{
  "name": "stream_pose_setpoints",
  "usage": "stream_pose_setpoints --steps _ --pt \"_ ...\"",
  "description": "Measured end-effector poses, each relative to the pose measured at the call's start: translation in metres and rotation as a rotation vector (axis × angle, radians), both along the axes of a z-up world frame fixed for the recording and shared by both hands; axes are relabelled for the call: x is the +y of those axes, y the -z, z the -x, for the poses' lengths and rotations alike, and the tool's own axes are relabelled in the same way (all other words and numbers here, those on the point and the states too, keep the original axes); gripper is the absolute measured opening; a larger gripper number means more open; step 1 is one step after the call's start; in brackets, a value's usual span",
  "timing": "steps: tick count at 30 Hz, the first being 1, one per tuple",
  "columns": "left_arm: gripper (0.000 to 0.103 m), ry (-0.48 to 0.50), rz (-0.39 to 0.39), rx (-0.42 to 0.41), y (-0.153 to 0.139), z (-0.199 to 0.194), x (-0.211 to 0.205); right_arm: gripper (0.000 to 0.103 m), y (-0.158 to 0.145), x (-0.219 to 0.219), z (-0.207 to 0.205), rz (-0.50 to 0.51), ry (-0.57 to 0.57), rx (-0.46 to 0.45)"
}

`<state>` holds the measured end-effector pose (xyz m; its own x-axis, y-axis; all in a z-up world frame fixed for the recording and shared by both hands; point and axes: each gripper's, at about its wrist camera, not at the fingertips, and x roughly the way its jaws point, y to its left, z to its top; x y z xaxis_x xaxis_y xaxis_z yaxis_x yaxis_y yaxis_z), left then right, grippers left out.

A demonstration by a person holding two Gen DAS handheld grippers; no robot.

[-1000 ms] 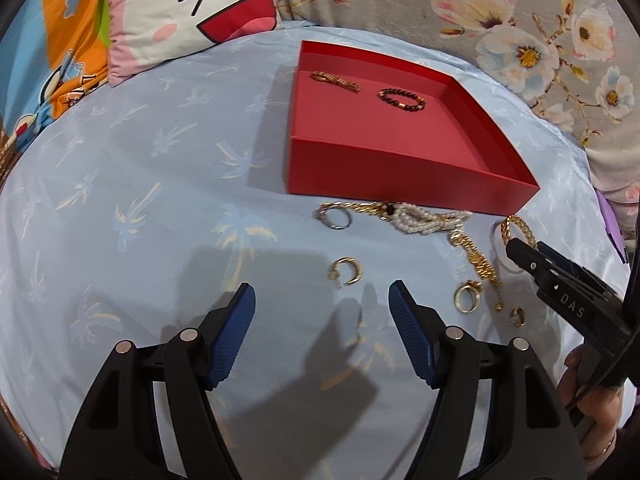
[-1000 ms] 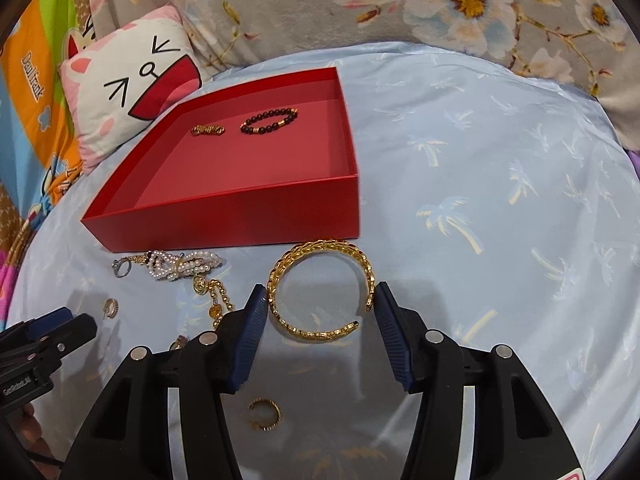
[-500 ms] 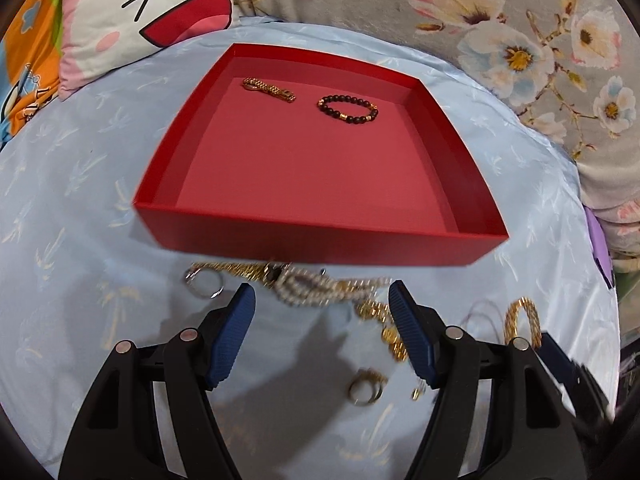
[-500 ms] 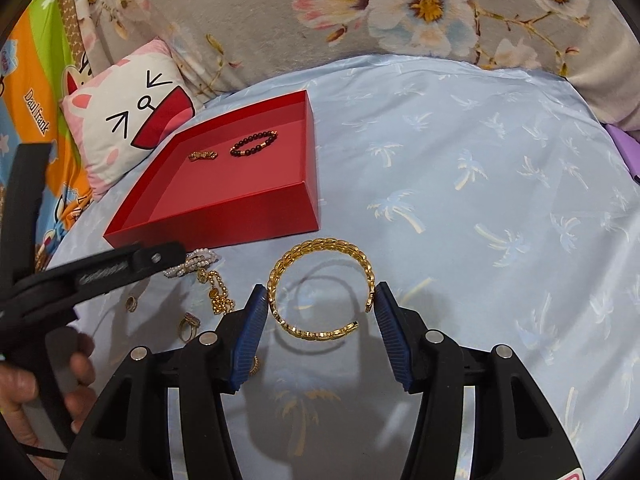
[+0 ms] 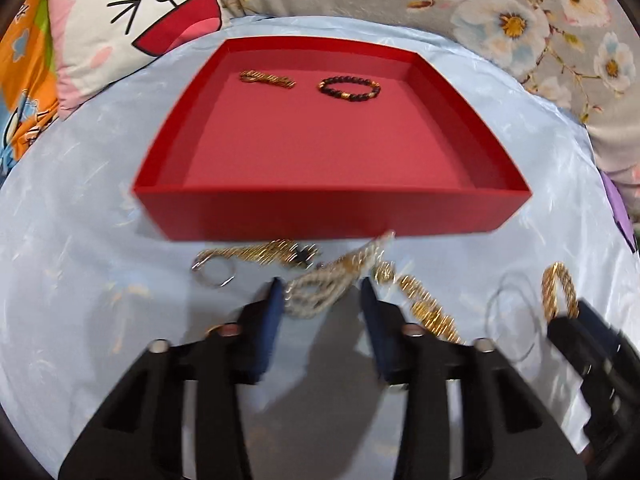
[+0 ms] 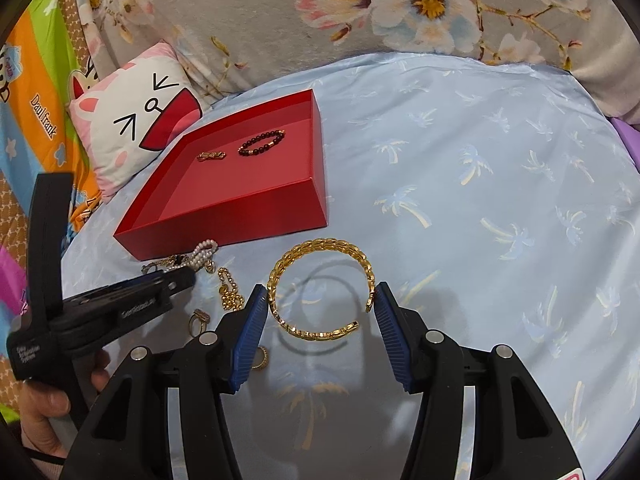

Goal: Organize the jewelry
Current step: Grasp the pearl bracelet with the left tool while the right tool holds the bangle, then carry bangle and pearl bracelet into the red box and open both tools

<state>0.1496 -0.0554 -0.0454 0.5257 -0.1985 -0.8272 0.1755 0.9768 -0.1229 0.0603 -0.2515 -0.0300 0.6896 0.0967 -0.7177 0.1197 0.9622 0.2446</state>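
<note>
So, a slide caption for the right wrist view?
Right gripper holds open gold chain-link bangle lifted beside red cardboard tray.

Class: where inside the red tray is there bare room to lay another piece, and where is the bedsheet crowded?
The red tray is bare from its near wall up to the gold clasp and bead bracelet. The pearl strand and gold chain crowd the sheet before it.

Your path right of the red tray lay open across bare sheet; tangled chains crowded its front wall.

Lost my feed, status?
Right gripper holding gold cuff bracelet aloft. Left gripper closing around pearl strand. Red tray ahead, nothing blocking.
</note>
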Motion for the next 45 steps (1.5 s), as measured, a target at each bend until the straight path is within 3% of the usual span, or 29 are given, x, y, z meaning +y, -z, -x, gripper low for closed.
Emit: stream_pose_setpoints --steps 6,13,15,17,24,37,45 --pt "0.033 -0.015 0.090 0.033 -0.003 0.001 0.010 0.053 -0.001 0.007 0.001 -0.012 -0.006 0.000" --pt "0.033 0.004 0.084 0.013 -0.001 -0.008 0.000 0.053 -0.003 0.009 0.000 -0.005 -0.007 -0.004" --pt "0.028 0.031 0.105 0.016 0.000 -0.007 0.000 0.053 -0.003 0.009 -0.001 -0.010 -0.008 -0.004" --pt "0.013 0.056 0.116 0.013 0.000 -0.004 -0.001 0.054 -0.003 0.010 -0.002 -0.012 -0.008 -0.004" --pt "0.007 0.107 0.138 -0.014 -0.009 0.008 -0.007 0.054 -0.006 0.013 -0.001 -0.014 -0.013 -0.009" --pt "0.003 0.137 0.211 -0.116 -0.076 0.023 0.005 0.053 -0.034 0.021 0.008 0.002 -0.035 -0.072" --pt "0.003 0.138 0.210 -0.200 -0.124 0.004 0.019 0.053 -0.065 0.027 -0.014 0.000 -0.084 -0.130"
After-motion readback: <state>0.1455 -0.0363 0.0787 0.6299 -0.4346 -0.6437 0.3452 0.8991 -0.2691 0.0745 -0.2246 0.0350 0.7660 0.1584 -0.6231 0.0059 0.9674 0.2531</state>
